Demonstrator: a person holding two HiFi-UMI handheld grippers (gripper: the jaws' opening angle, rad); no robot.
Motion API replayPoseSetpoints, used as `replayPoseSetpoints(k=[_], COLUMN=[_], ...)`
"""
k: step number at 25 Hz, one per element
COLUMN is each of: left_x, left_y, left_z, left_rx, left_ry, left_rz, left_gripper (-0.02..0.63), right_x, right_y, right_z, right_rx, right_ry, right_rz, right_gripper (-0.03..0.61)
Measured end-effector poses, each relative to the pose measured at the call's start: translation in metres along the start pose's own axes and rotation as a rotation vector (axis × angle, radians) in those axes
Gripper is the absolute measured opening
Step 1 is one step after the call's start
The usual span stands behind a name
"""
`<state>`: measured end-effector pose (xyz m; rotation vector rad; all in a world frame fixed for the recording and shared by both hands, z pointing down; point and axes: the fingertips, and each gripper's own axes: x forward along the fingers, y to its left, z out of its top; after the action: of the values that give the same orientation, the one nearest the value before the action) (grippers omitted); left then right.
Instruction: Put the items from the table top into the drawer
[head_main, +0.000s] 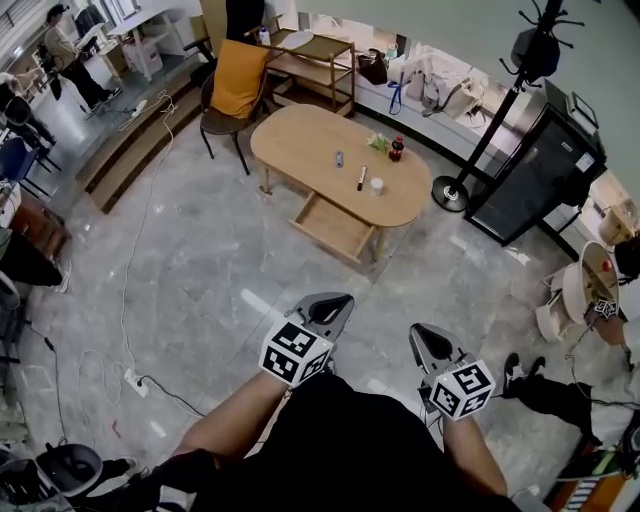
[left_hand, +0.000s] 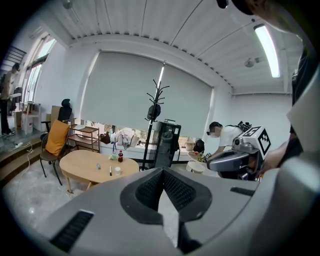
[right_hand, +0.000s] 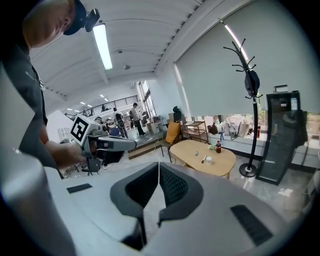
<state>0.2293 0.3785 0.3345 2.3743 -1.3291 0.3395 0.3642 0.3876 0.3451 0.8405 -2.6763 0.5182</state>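
The left gripper (head_main: 335, 302) and the right gripper (head_main: 424, 338) each have their jaws pressed together on nothing, and they are held side by side well short of the oval wooden table (head_main: 300, 140). On that table lie a small bluish item (head_main: 339, 158), a marker pen (head_main: 361, 178), a white cup (head_main: 377, 185), a cola bottle (head_main: 396, 148) and a green packet (head_main: 379, 143). The drawer (head_main: 335, 228) stands pulled open under the table's near edge.

On oval table (head_main: 300, 140), bottle (head_main: 396, 148) and cup (head_main: 376, 185); open drawer (head_main: 335, 228) below.
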Motion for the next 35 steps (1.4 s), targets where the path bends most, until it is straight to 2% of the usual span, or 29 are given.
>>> replayPoseSetpoints(k=[9,18,26,35], left_x=[0.004,0.015,0.039,0.093], left_y=[0.086,0.125,0.157,0.201], left_z=[0.008,0.017,0.034,0.084], left_rx=[-0.014,-0.036,-0.055,-0.043], left_ry=[0.026,0.041,0.043,0.037], left_rz=[-0.002,0.003,0.06,0.122], left_gripper=[0.002,0.002,0.002,0.002], right_x=[0.076,0.117,0.155,0.216], right_y=[-0.005,-0.015,-0.055,-0.119], right_z=[0.027,0.043,0.064,0.108], right_rx=[0.012,0.003,-0.007,0.002], right_ry=[0.016,0.044,0.048,0.022], right_rz=[-0.033,-0.014,0.03,0.091], right_gripper=[0.003,0.003,0.003,0.003])
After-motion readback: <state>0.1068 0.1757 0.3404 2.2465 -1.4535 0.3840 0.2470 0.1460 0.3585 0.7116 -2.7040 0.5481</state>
